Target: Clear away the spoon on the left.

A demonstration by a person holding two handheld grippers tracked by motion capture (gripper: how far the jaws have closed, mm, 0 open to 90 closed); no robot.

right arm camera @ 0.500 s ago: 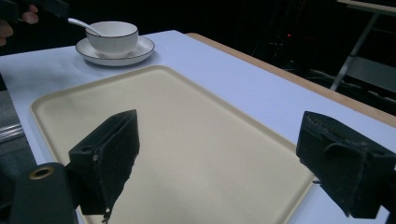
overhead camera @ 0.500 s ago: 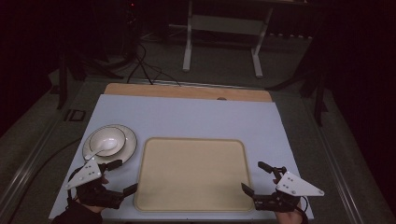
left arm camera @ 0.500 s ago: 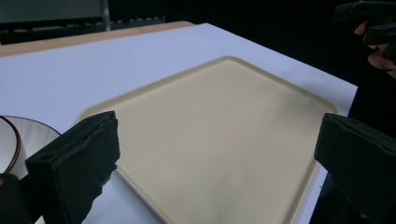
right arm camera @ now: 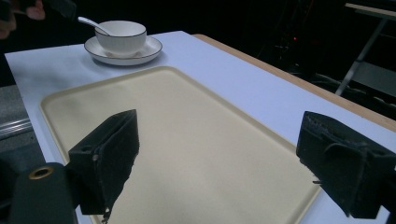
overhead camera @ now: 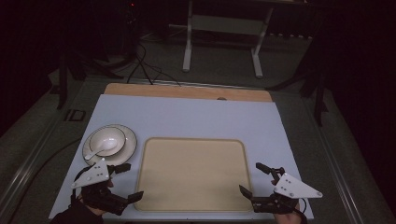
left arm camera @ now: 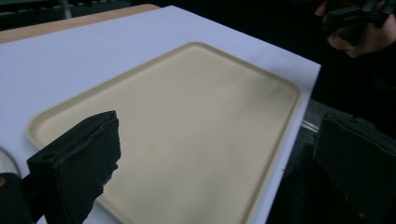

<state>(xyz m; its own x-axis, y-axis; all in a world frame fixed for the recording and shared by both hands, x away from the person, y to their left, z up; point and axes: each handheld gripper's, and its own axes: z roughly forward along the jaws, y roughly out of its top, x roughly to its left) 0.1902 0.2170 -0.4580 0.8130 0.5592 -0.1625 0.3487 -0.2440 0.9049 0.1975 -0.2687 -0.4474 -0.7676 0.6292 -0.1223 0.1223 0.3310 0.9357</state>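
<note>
A beige tray lies bare on the white table near its front edge; I also see the tray in the left gripper view and the tray in the right gripper view. My left gripper hangs at the tray's front left corner, jaws wide open, nothing between them. At the front right corner my right gripper stands open and holds nothing. Left of the tray, a white bowl with a white spoon in it rests on a white plate.
The white table top has bare room behind the tray up to a wooden strip. Beyond it, on the dark floor, are a metal stand and cables. The other hand shows far off in the left gripper view.
</note>
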